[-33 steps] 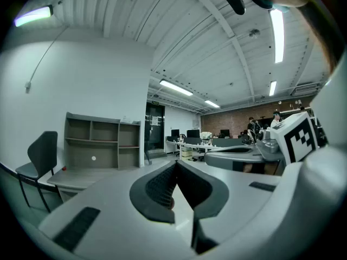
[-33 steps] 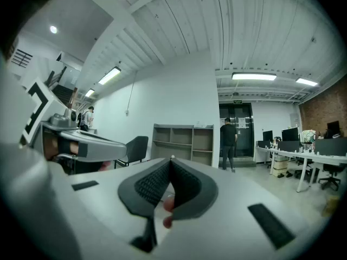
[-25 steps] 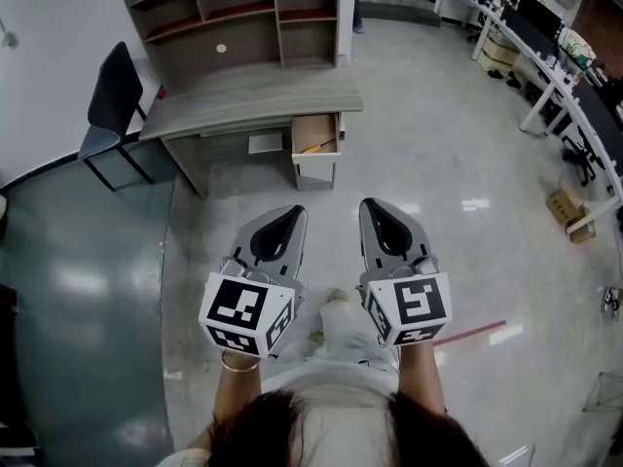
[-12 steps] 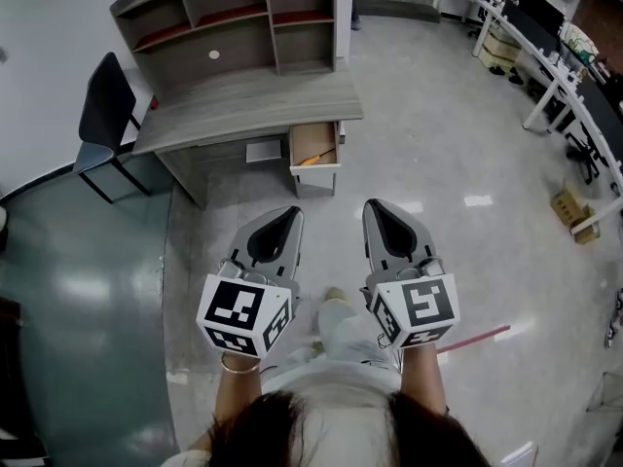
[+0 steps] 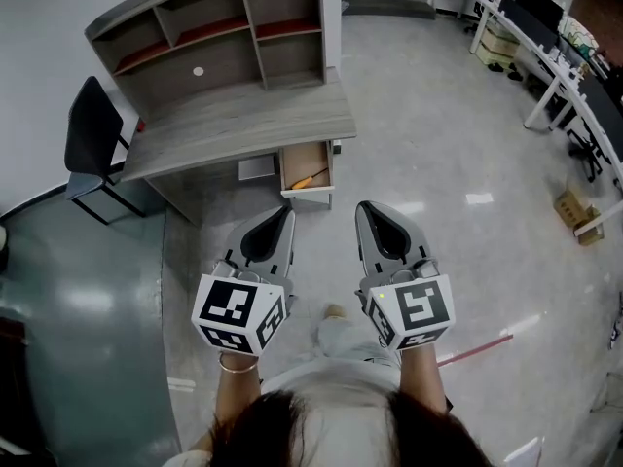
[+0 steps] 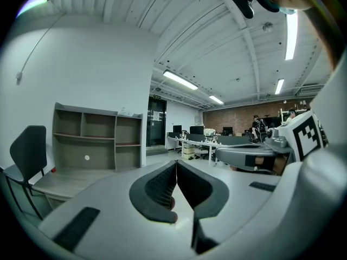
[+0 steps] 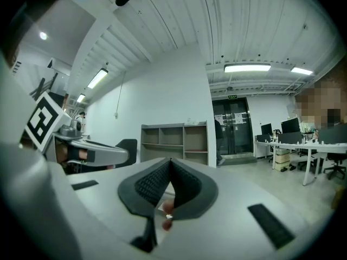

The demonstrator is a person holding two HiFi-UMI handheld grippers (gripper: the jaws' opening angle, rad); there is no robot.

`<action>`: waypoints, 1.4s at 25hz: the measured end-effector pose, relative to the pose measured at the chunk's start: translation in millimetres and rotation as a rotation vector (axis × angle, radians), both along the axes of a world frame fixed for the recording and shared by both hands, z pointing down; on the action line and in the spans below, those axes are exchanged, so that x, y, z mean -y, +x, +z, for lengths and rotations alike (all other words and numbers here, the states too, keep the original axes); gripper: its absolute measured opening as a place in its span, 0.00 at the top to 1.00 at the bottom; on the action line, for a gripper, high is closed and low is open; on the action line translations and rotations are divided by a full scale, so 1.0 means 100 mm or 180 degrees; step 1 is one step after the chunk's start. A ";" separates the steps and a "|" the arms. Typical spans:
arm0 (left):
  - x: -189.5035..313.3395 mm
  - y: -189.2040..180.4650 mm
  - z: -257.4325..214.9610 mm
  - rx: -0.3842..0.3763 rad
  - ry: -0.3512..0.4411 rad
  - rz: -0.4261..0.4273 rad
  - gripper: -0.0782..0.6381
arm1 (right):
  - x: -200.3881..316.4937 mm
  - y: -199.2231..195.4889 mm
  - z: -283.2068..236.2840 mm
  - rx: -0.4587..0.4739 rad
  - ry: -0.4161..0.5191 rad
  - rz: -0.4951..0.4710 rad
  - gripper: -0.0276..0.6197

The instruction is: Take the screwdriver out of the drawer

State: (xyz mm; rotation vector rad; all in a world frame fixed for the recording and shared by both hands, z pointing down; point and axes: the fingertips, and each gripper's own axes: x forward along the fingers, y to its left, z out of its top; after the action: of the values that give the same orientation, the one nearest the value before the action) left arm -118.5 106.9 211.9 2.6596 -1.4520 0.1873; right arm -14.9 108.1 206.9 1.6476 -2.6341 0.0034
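We've walked closer to the desk [image 5: 243, 125] since a sec ago, so its open drawer [image 5: 291, 168], w/ the screwdriver [image 5: 311, 176] lying inside, is now nearer the left gripper [image 5: 280, 218] & right gripper [image 5: 370, 216], both pinched shut on nothing, reach not yet begun.

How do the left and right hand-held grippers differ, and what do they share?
The left hand-held gripper carries a different marker pattern on its cube than the right hand-held gripper. A bracelet sits on the wrist behind the left one, none behind the right. Both are shut, empty, and short of the open drawer.
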 end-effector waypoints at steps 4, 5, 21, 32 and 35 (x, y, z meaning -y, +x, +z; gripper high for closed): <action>0.33 0.08 0.04 0.0005 -0.0030 -0.0055 0.87 | 0.32 0.10 0.04 -0.0090 -0.0016 -0.0038 0.92; 0.41 0.10 0.05 0.0001 -0.0036 -0.0068 0.87 | 0.39 0.13 0.05 -0.0095 -0.0020 -0.0054 0.92; 1.18 0.11 0.44 0.0099 -0.0255 -0.0332 0.87 | 1.25 0.33 0.21 -0.0093 -0.0058 -0.0185 0.92; 2.00 -0.04 0.86 0.0127 -0.0505 -0.0356 0.87 | 1.99 0.26 0.45 -0.0086 -0.0198 -0.0151 0.92; 2.26 -0.07 1.02 0.0171 -0.0599 -0.0318 0.87 | 2.23 0.26 0.50 -0.0099 -0.0239 -0.0106 0.92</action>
State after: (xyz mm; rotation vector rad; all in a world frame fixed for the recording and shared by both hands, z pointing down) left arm -125.2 -119.3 313.9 2.4453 -1.4976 0.3695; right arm 11.0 -114.9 257.3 1.5679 -2.6044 0.0741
